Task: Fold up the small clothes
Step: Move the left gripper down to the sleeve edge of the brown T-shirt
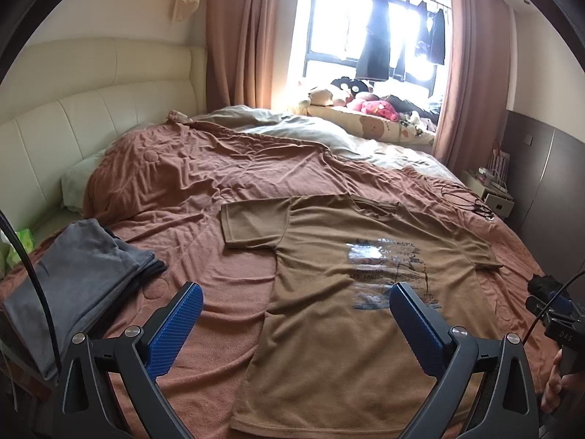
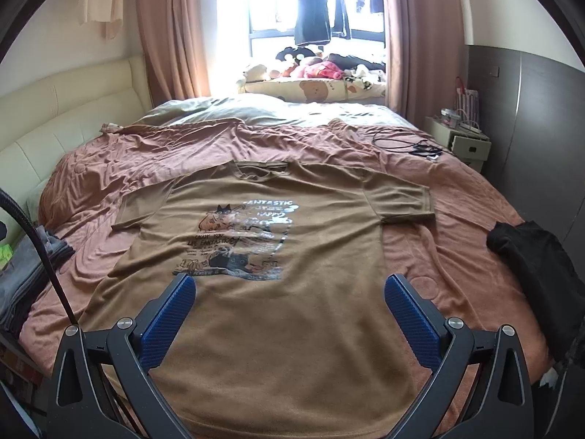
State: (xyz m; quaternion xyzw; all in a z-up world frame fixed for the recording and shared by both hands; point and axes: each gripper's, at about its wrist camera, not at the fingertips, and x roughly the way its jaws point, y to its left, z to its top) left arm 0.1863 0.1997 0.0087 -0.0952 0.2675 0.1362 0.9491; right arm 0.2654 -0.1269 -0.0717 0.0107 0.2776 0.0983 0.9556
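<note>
A brown T-shirt [image 1: 347, 314] [image 2: 285, 314] with a cat print lies flat and face up on the bed, collar toward the window, both sleeves spread out. My left gripper [image 1: 294, 292] hovers open above its lower left hem, with nothing between the blue pads. In the right wrist view my right gripper [image 2: 290, 285] hangs open over the shirt's lower middle, also holding nothing. The right gripper's body and a hand on it show at the left wrist view's right edge.
A stack of folded grey clothes [image 1: 76, 285] sits at the bed's left edge. A black garment [image 2: 537, 267] lies at the right edge. Cables [image 2: 406, 142] lie on the rust-coloured blanket [image 2: 120, 168] near a bedside cabinet [image 2: 460, 139]. A cream headboard [image 1: 73, 128] is at left.
</note>
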